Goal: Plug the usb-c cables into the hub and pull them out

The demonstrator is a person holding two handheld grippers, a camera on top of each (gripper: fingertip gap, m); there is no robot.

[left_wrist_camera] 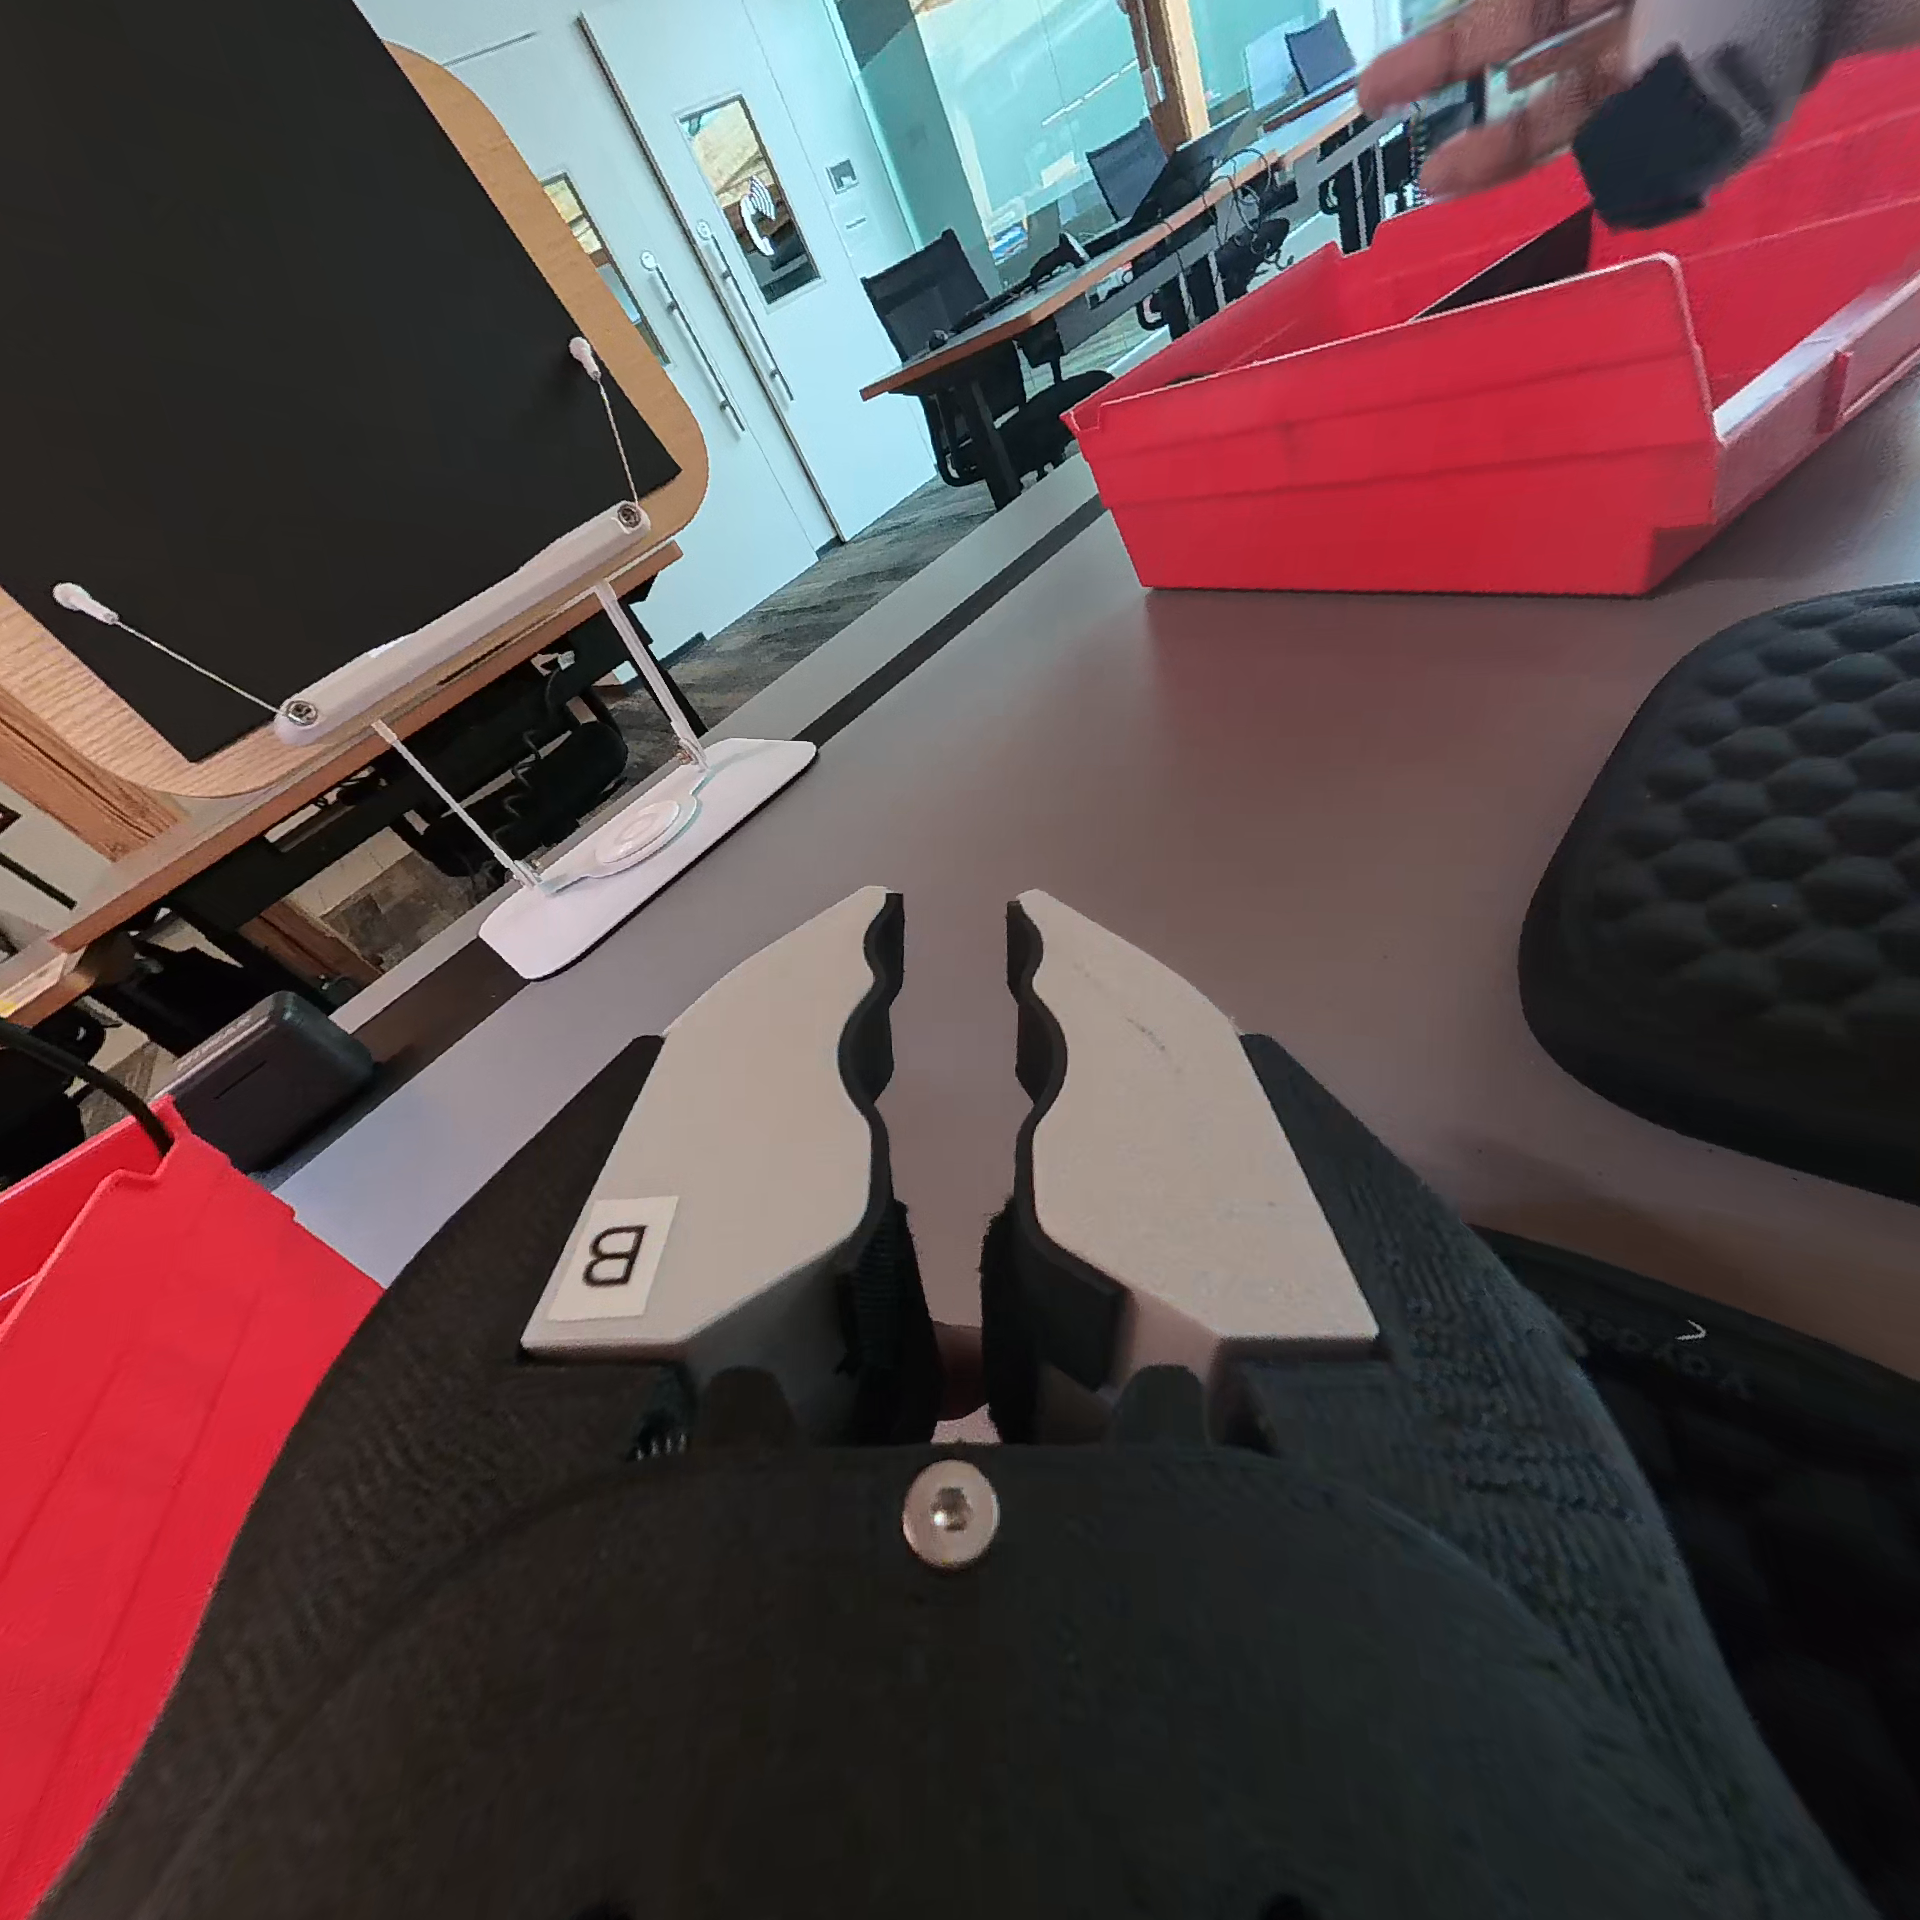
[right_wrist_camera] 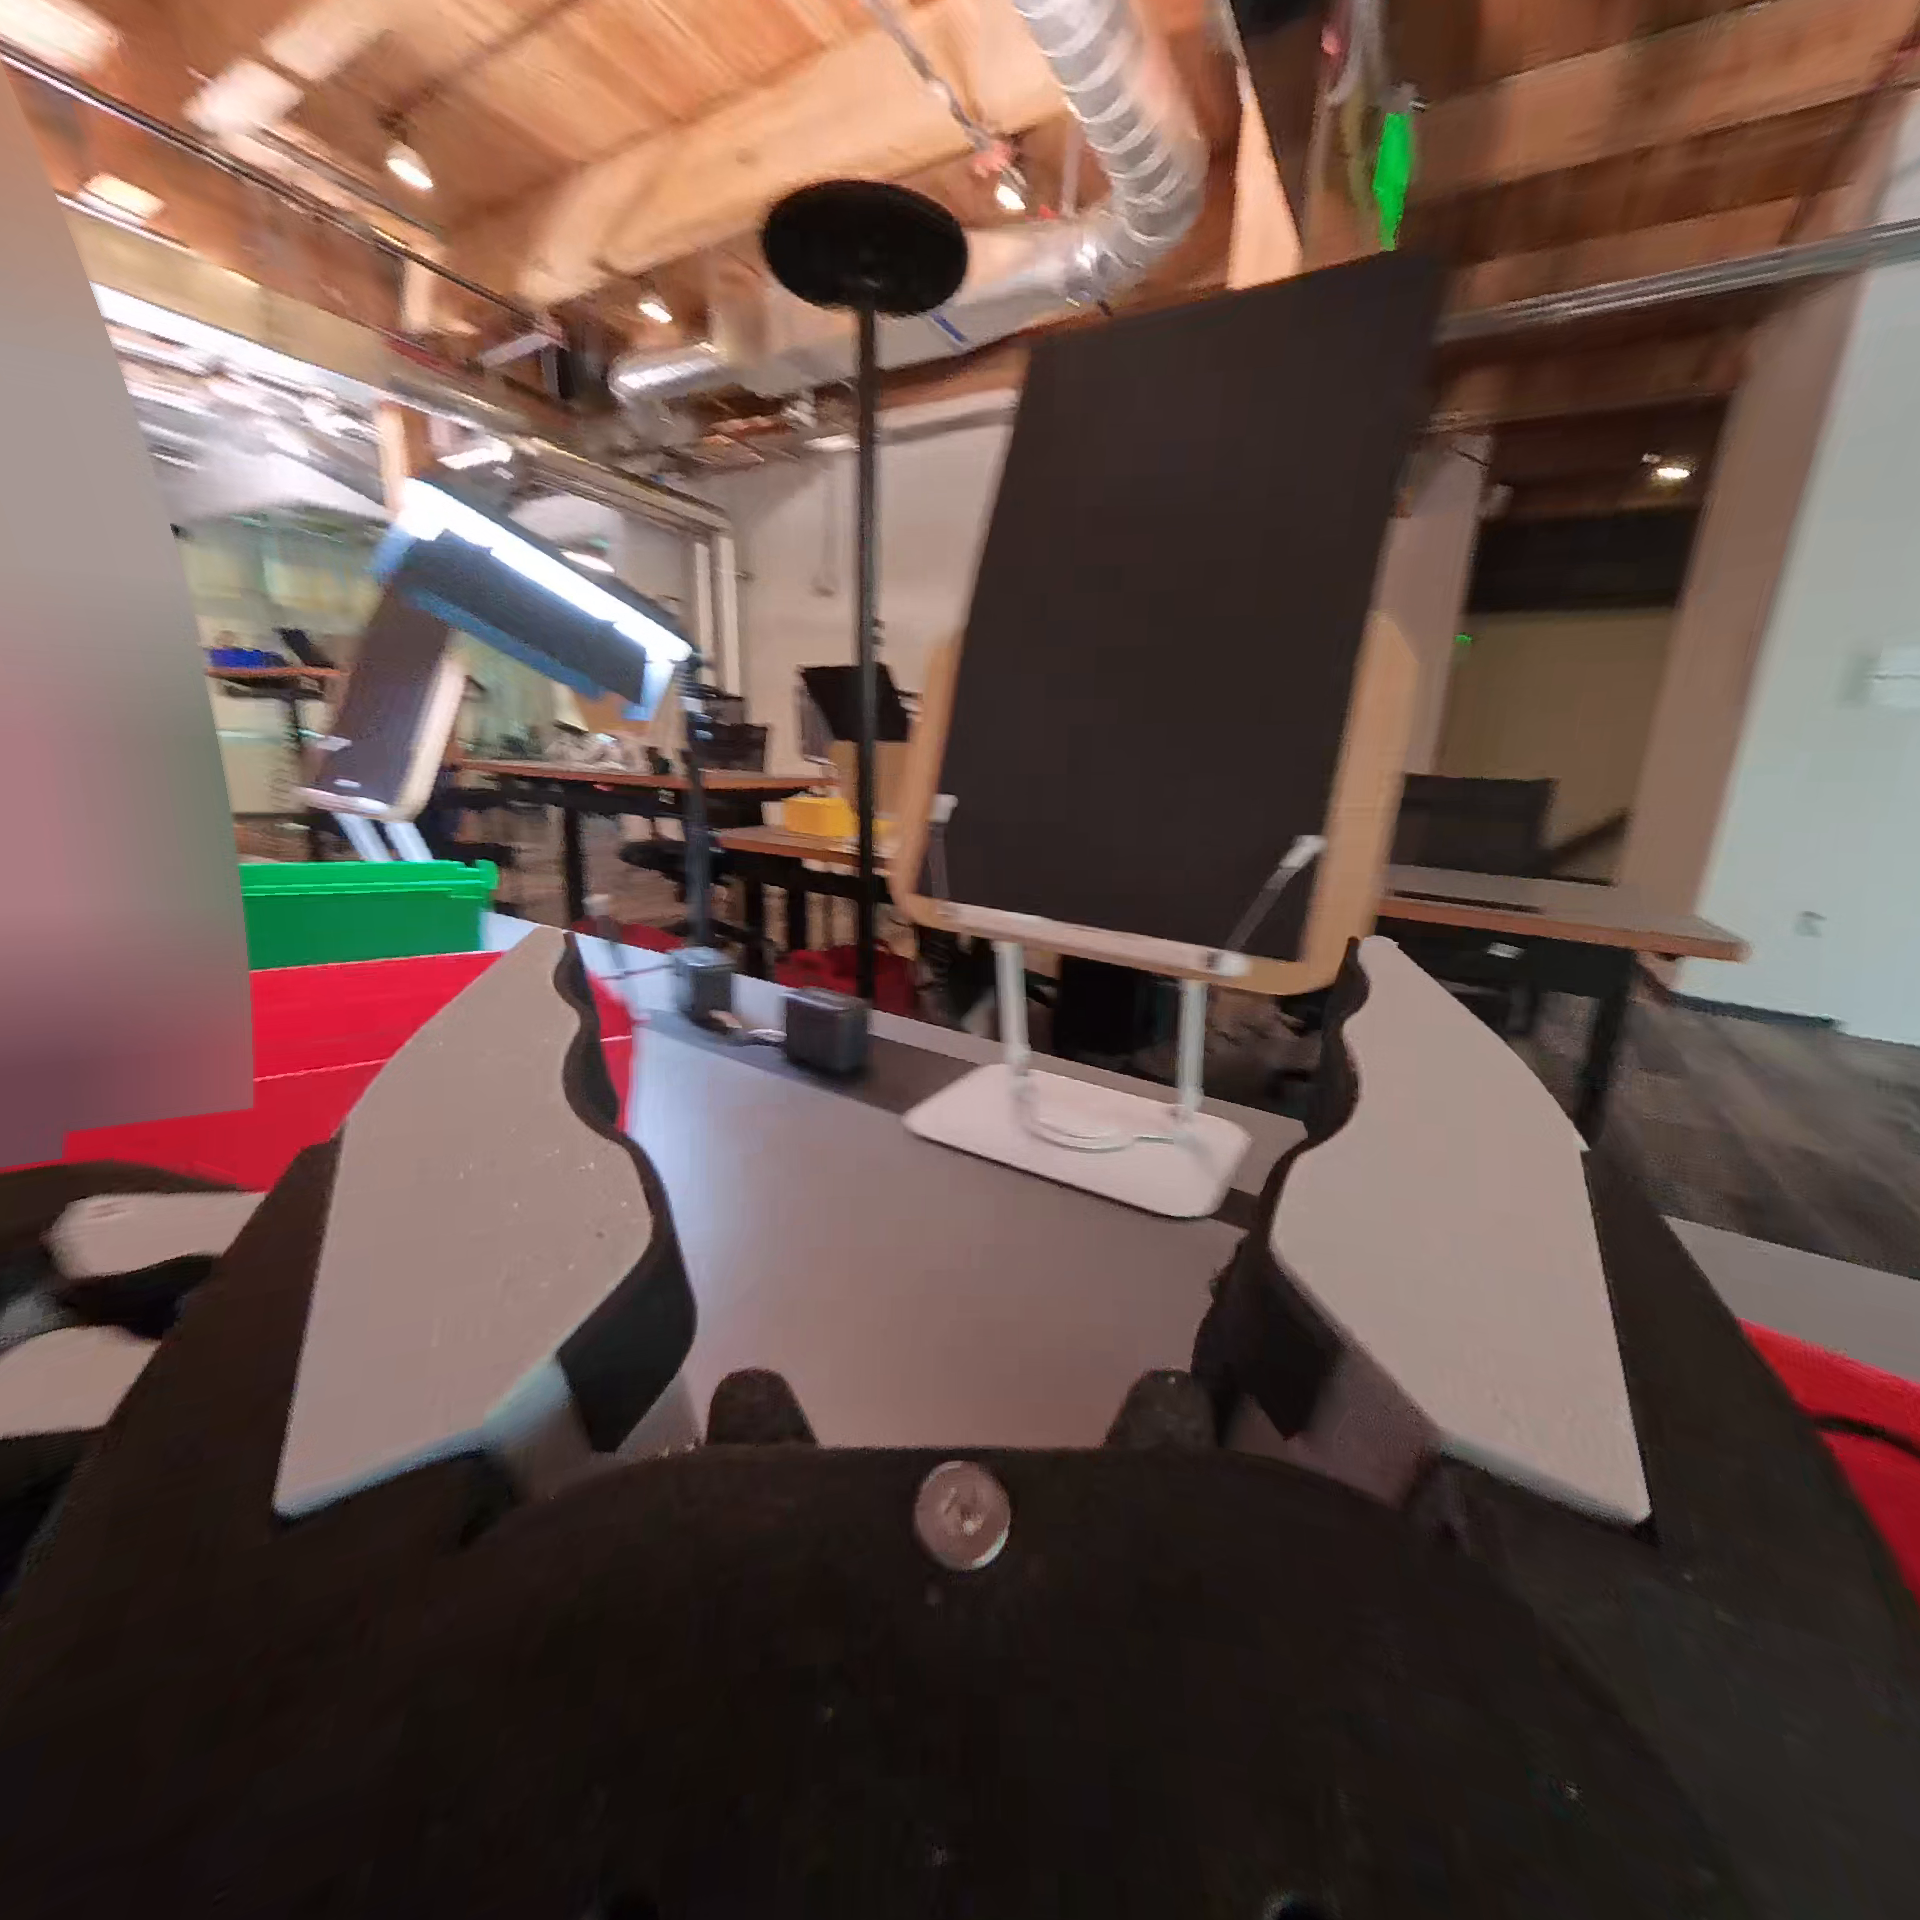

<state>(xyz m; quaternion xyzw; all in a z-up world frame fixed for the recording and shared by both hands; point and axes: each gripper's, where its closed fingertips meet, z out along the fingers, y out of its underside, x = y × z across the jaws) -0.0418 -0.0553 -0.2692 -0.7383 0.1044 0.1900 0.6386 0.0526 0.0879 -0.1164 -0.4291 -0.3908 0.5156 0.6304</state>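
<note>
My left gripper [left_wrist_camera: 956,904] lies low over the dark table [left_wrist_camera: 1195,727]. Its jaws stand a narrow gap apart and hold nothing. My right gripper [right_wrist_camera: 956,945] is wide open and empty, raised over the same table [right_wrist_camera: 883,1247] in a blurred view. A hand [left_wrist_camera: 1455,94] with a black part of that gripper shows blurred at the top right of the left wrist view. No hub or plug is plain to see. A black cable [left_wrist_camera: 83,1081] runs into the red bin [left_wrist_camera: 156,1403] at my left. A small dark box [left_wrist_camera: 270,1070] sits at the table's edge, also in the right wrist view [right_wrist_camera: 826,1029].
A large red bin [left_wrist_camera: 1403,447] stands at the back right. A black quilted pad [left_wrist_camera: 1745,914] lies at the right. A stand with a black board [left_wrist_camera: 312,364] on a white base [left_wrist_camera: 644,842] is ahead left, also in the right wrist view [right_wrist_camera: 1164,665]. A green bin [right_wrist_camera: 364,894] and a black pole [right_wrist_camera: 868,623] stand behind.
</note>
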